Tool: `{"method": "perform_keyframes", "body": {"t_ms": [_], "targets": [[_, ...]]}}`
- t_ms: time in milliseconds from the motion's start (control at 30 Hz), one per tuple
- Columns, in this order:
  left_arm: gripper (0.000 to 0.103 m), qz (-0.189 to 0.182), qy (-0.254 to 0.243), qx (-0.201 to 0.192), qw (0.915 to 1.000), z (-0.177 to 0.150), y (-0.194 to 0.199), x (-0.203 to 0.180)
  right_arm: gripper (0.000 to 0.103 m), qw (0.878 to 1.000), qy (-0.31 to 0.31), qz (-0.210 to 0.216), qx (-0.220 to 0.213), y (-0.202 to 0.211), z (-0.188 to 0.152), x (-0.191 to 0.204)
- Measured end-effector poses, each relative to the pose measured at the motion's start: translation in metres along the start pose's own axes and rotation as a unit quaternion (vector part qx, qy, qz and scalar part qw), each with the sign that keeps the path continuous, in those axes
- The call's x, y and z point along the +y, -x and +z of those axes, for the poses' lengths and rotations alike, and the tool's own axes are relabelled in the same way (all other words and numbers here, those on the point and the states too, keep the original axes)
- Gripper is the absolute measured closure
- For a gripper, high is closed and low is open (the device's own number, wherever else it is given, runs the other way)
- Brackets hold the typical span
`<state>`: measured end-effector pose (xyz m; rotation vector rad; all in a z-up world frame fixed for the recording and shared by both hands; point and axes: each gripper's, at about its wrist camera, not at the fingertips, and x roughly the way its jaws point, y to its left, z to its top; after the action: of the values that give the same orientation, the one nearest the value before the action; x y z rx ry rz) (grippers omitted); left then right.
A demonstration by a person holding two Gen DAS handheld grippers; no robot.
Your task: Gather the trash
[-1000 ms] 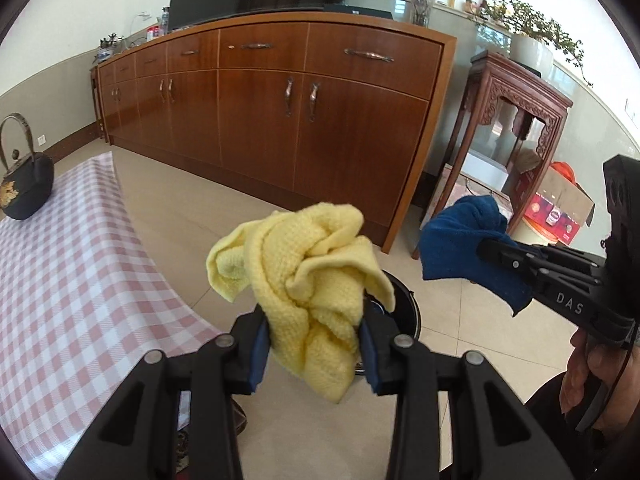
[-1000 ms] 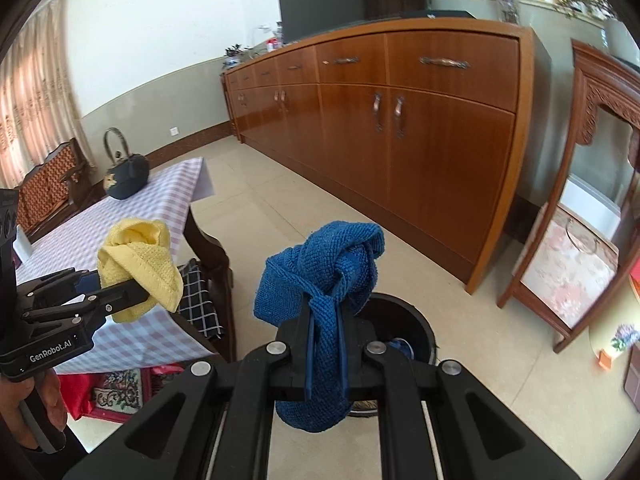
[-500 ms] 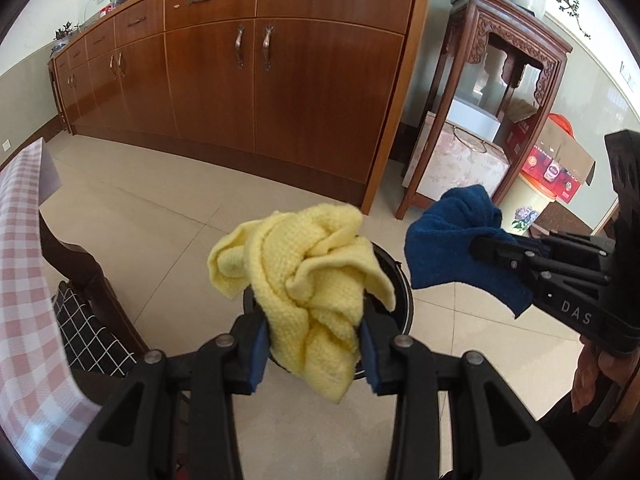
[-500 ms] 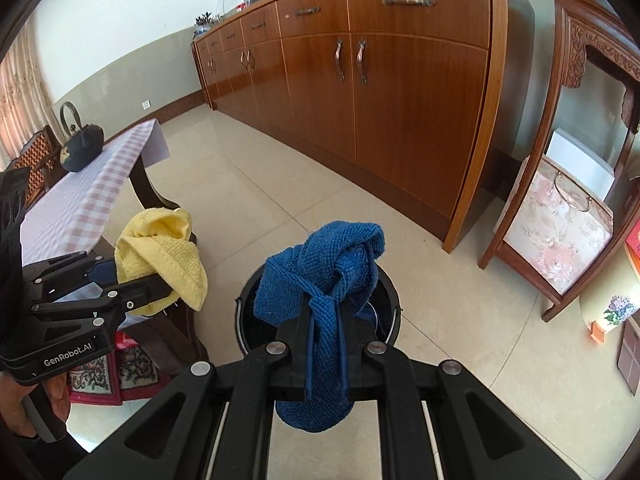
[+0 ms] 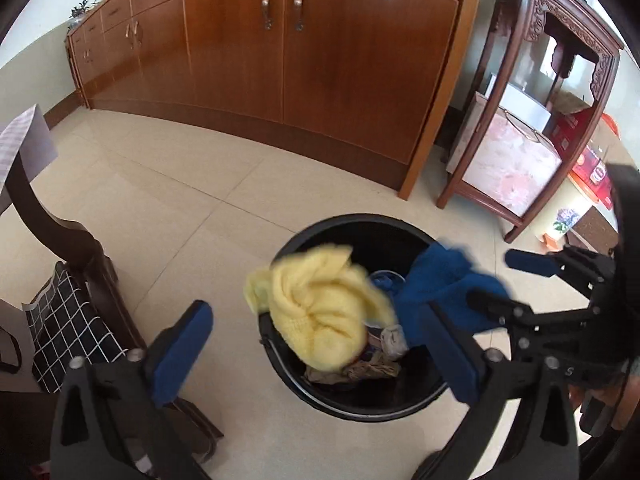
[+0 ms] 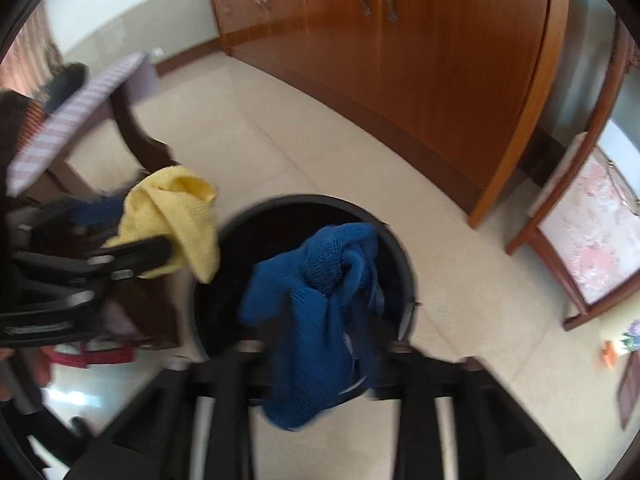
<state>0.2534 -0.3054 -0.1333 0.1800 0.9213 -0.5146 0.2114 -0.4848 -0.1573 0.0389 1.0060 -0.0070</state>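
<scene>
A black bin stands on the tile floor with crumpled trash in it. My left gripper is above its near rim, jaws opening wide, blue pads far apart. The yellow cloth is loose between them, blurred, dropping over the bin's mouth. My right gripper is also over the bin, jaws opening, and the blue cloth slides free between its fingers. From the left wrist, the right gripper stands at the right with the blue cloth slipping off it.
A long wooden sideboard runs behind the bin. A carved wooden stand is at the right. At the left are a table with a checked cloth, its dark curved leg and a black checked cushion.
Both grippers have come down and closer over the bin. Both sets of jaws have spread apart, letting go of the yellow and blue cloths, which now fall.
</scene>
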Motion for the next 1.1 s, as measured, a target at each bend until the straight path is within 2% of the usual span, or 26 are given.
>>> {"method": "perform_keyframes", "body": {"t_ms": [33, 100, 133, 167, 333, 467, 633, 800, 1100], "targets": [[0.0, 0.01, 0.002, -0.003, 0.9999, -0.001, 0.004, 0.002, 0.023, 1.0, -0.014, -0.001, 0.005, -0.005, 0.0, -0.006], [0.0, 0.019, 0.002, -0.011, 0.9997, -0.003, 0.011, 0.003, 0.014, 0.999, -0.038, -0.012, 0.005, -0.007, -0.002, -0.016], [0.0, 0.028, -0.002, -0.014, 0.9995, -0.004, 0.014, 0.003, 0.004, 0.999, -0.042, -0.022, 0.001, -0.004, -0.003, -0.019], [0.0, 0.034, -0.003, -0.014, 0.9993, -0.005, 0.016, 0.004, 0.0, 0.999, -0.045, -0.026, -0.003, 0.0, -0.004, -0.02], [0.0, 0.048, 0.014, -0.033, 0.9982, -0.011, 0.039, 0.007, 0.0, 0.996, -0.058, -0.057, -0.02, 0.022, -0.008, -0.013], [0.0, 0.044, 0.01, -0.046, 0.9979, -0.014, 0.056, 0.001, 0.0, 0.994, -0.061, -0.074, -0.041, 0.043, -0.01, -0.006], [0.0, 0.019, 0.012, -0.053, 0.9983, -0.022, 0.08, -0.006, 0.0, 0.993, -0.066, -0.075, -0.067, 0.077, -0.013, 0.01], [0.0, 0.018, 0.011, -0.07, 0.9973, -0.026, 0.107, -0.008, 0.0, 0.989, -0.067, -0.101, -0.083, 0.108, -0.021, 0.018], [0.0, 0.034, 0.027, -0.096, 0.9944, -0.036, 0.151, 0.003, 0.0, 0.989, -0.068, -0.092, -0.097, 0.158, -0.038, 0.035]]}}
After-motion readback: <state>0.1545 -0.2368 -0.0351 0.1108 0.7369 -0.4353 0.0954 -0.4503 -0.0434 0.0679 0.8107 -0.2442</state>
